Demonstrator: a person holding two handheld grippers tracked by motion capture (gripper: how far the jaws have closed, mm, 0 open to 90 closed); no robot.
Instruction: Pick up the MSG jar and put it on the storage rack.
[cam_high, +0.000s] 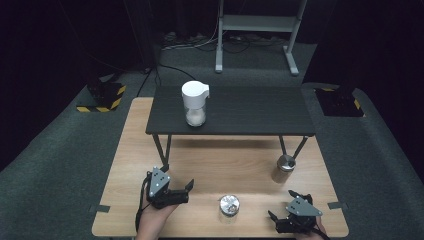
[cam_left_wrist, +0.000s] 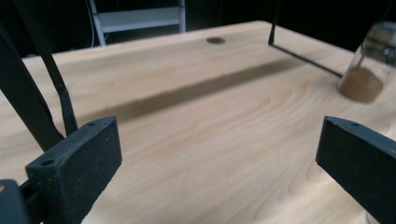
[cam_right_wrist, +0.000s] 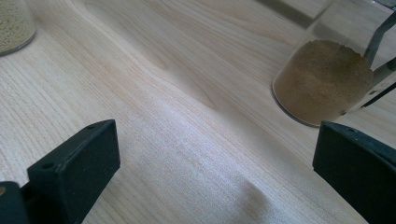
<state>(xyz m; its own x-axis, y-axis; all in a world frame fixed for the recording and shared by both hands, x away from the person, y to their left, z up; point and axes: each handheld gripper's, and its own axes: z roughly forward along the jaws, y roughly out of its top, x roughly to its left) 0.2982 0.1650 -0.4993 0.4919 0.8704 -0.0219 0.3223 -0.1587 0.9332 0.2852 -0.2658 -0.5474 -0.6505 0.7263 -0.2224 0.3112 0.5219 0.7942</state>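
Grippers agape beside steel-lidded jar

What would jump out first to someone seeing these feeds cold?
Probably the white-lidded jar standing alone on the dark raised shelf at the table's far side. Next, two metal-capped jars on the wooden table: one between the left gripper and right gripper, another by the shelf's right leg. Both grippers' jaws are open.

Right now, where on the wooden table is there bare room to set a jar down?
Widest bare wood: between the dark shelf's legs and the front jar. Also free: the left strip beside the shelf. Crowded: the front edge, with left gripper, right gripper, and the brown-powder jar.
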